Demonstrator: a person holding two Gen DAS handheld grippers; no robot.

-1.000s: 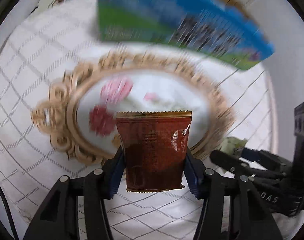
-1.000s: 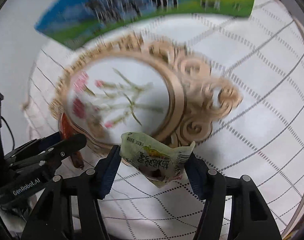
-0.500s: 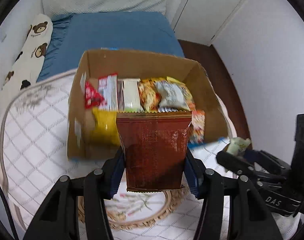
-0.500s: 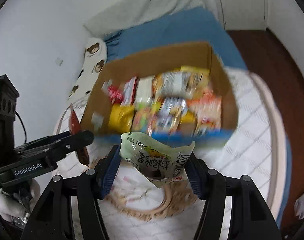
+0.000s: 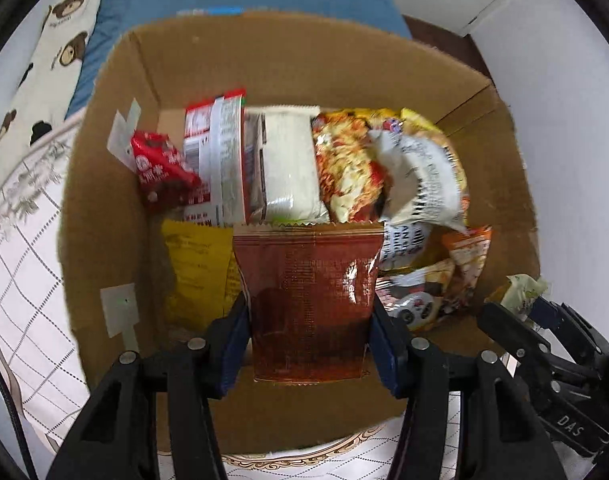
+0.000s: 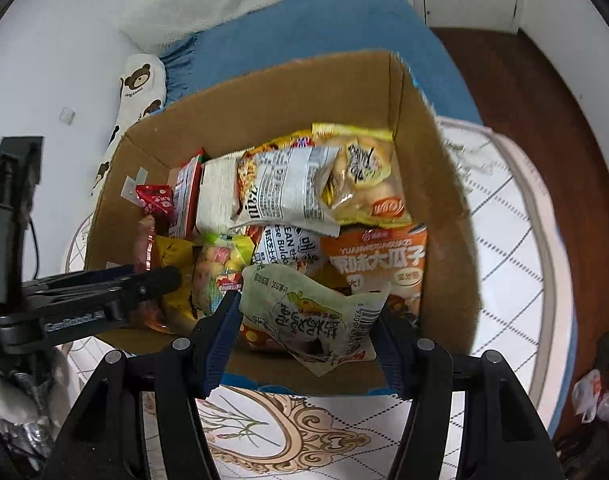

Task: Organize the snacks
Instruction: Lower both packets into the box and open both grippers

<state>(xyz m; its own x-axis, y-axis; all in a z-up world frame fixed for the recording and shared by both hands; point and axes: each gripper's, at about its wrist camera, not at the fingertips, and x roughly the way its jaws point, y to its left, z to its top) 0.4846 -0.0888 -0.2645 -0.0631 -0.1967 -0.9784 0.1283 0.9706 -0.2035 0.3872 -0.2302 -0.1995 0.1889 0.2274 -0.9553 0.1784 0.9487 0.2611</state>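
My left gripper (image 5: pixel 309 332) is shut on a dark red-brown snack packet (image 5: pixel 310 300), held upright over the near left part of an open cardboard box (image 5: pixel 104 216) full of snack packets. My right gripper (image 6: pixel 308 328) is shut on a pale green snack packet (image 6: pixel 304 312), held over the box's near edge (image 6: pixel 304 376). The left gripper also shows at the left of the right wrist view (image 6: pixel 144 280). The right gripper with its green packet (image 5: pixel 520 290) shows at the right of the left wrist view.
The box stands on a white quilted cloth (image 6: pixel 504 240) with an ornate gold oval pattern (image 6: pixel 284 428). Behind it are a blue bed (image 6: pixel 304 32) and a bear-print pillow (image 5: pixel 44 64). A white wall (image 5: pixel 564 140) is at the right.
Both grippers have moved forward and closer to the box with their packets; the views swung from the oval pattern on the cloth up to the box, which now fills them.
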